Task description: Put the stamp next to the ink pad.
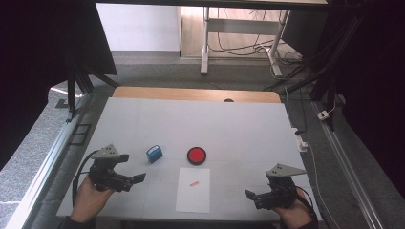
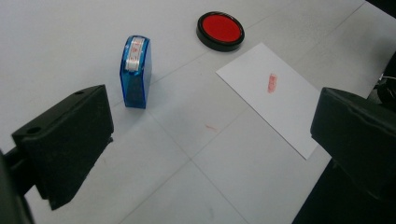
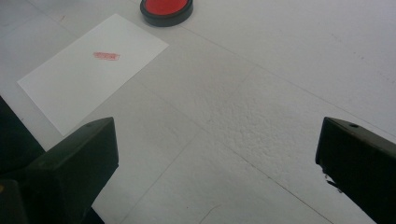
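A blue stamp [image 1: 154, 153] [image 2: 136, 71] lies on its side on the white table, left of a round red ink pad [image 1: 196, 155] [image 2: 220, 30] [image 3: 166, 9] in a black case. A white sheet of paper [image 1: 193, 189] [image 2: 275, 95] [image 3: 91, 67] lies in front of the pad and bears a small red stamped mark [image 1: 193, 183] [image 2: 272, 82] [image 3: 106, 56]. My left gripper [image 1: 136, 179] [image 2: 205, 140] is open and empty, a short way in front and left of the stamp. My right gripper [image 1: 250, 195] [image 3: 215, 168] stands open and empty near the front right of the table, right of the paper.
The white table top [image 1: 239, 129] ends in a wooden strip [image 1: 196, 94] at the back. Dark stands [image 1: 76, 81] rise at the left and cables [image 1: 305, 143] run along the floor on the right. A desk frame [image 1: 239, 43] stands beyond the table.
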### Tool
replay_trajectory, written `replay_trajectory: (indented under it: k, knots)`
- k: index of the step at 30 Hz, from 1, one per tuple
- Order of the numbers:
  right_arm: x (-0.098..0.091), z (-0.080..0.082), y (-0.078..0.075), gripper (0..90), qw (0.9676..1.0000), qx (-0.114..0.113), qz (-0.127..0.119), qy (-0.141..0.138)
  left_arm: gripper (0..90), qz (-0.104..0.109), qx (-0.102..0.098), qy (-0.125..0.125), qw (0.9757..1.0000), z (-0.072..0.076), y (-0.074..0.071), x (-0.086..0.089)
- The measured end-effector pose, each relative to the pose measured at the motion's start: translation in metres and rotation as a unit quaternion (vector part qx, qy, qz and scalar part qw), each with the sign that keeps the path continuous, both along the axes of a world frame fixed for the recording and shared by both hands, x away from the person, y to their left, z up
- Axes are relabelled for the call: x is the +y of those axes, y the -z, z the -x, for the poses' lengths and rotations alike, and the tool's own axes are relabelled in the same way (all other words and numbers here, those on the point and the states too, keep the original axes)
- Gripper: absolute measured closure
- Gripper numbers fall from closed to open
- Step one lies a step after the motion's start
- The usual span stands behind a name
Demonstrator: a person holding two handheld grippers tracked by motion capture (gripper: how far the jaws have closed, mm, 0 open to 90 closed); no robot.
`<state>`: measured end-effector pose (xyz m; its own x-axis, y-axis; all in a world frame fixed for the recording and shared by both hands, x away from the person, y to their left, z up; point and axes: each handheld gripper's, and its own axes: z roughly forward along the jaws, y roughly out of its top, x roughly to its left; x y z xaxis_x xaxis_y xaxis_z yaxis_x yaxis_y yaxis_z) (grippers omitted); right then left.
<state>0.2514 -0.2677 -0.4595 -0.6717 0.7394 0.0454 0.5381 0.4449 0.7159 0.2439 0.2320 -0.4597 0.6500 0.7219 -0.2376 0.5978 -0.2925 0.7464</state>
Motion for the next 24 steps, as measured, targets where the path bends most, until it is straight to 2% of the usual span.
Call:
replay_trajectory:
  k: [16,24]
  knots:
    - [-0.001,0.000,0.000,0.0,1.0000,0.000,-0.001,0.004,0.0,0.000,0.015,-0.033,0.9993,0.035,0.013,0.026]
    - [0.000,0.000,0.000,0.0,1.0000,0.000,-0.002,0.006,0.0,-0.019,0.020,-0.047,0.9985,0.047,0.017,0.032]
